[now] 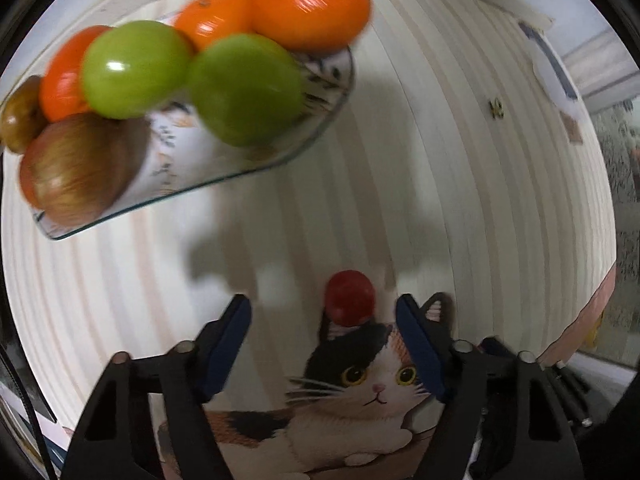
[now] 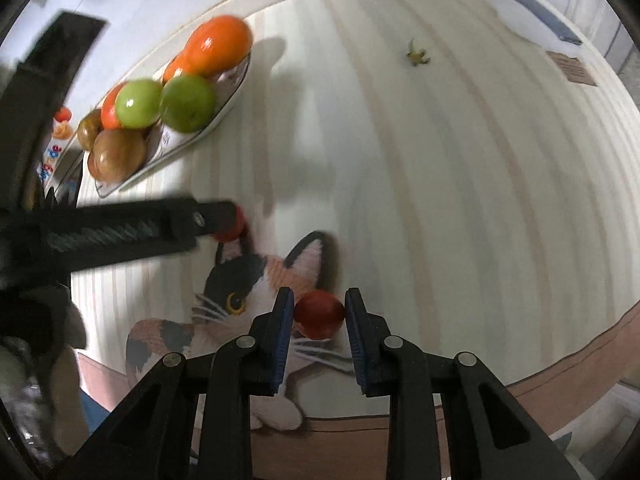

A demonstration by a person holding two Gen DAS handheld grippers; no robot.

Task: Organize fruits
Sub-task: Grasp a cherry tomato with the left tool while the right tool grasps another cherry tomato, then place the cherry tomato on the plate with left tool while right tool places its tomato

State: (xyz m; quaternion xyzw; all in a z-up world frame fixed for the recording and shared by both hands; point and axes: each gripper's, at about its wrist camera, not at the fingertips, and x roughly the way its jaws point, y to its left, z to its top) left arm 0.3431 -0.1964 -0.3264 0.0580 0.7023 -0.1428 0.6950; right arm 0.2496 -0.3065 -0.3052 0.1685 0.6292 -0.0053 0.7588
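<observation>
Straddling a red fruit [image 2: 320, 314], the right claw [image 2: 319, 320] points forward, level.

Light is even and fairly bright from overhead, throwing soft grey shadows on the table [image 1: 400, 160]. Glare spots sit on the oranges [image 1: 312, 4] and green fruit [image 1: 136, 68]. The far-left plate [image 1: 332, 92] is motion-blurred in the left view, sharper in the right. Fisheye bends the edges; corners go black.
</observation>
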